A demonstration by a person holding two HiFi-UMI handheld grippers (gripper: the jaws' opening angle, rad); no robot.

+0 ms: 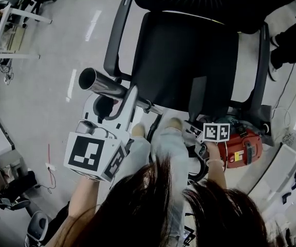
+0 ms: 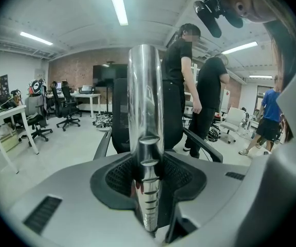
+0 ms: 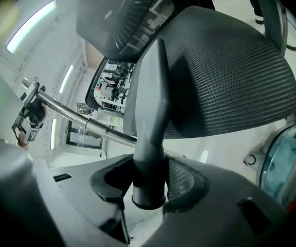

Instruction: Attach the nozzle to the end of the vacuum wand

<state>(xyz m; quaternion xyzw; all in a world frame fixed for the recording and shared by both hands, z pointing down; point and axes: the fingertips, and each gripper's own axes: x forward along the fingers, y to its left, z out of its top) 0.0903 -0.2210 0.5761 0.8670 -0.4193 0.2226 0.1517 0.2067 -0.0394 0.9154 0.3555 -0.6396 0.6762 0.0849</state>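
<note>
Left gripper view up close: the left gripper [image 2: 148,189] is being kept clamped on the chrome vacuum wand [image 2: 145,112]. Its jaws are being held fairly wide by the tube, and the open end is being pointed up and away. In the right gripper view, the right gripper [image 3: 149,181] is being closed round the collar of the grey nozzle [image 3: 155,112], tip away, with the wand crossing behind it, well apart. Nothing is being joined yet. Best guess: the nozzle's round socket is needing to be turned toward the tube mouth, lined up, then pushed straight on while the wand is being steadied. The office chair [image 1: 189,60] beyond is being left little room, so wide swings look risky.
</note>
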